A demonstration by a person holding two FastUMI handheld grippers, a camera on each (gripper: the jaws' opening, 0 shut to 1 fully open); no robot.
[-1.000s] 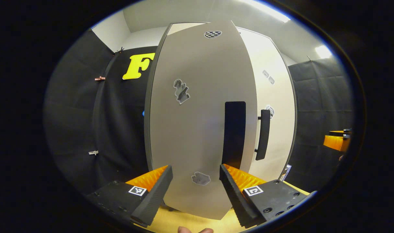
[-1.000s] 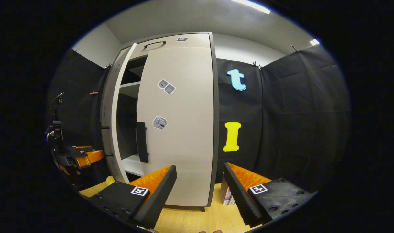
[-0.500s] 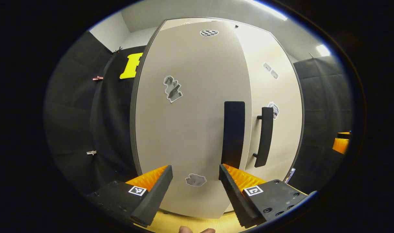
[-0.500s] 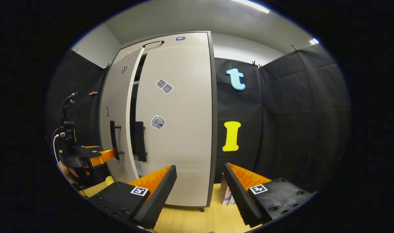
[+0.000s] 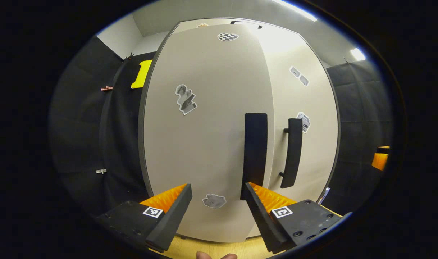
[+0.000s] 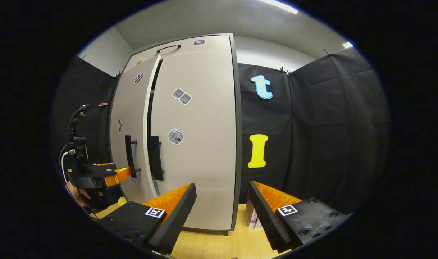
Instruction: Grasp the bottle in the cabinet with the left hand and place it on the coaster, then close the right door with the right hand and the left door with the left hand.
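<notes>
The tall pale cabinet (image 6: 201, 46) stands on a wooden table. Its right door (image 6: 201, 151) lies flush and shut. The left door (image 5: 204, 136) is almost shut, with a narrow dark gap (image 6: 152, 90) left beside the right door. Both black handles, the left one (image 5: 255, 154) and the right one (image 5: 292, 153), stand side by side. My left gripper (image 5: 216, 192) is open, close up against the left door's face, and it touches that door low down, just left of its handle, in the right gripper view (image 6: 120, 173). My right gripper (image 6: 222, 190) hangs open before the right door, holding nothing.
A small box (image 6: 253, 217) stands on the wooden table (image 6: 219, 244) by the cabinet's right foot. Black cloth walls close in on both sides. A hand (image 6: 80, 192) holds the left gripper. The right gripper's edge (image 5: 379, 160) shows at far right.
The left door has swung inward, and its wide opening has shrunk to a thin gap. My left gripper moved in with the door. The right gripper stayed put.
</notes>
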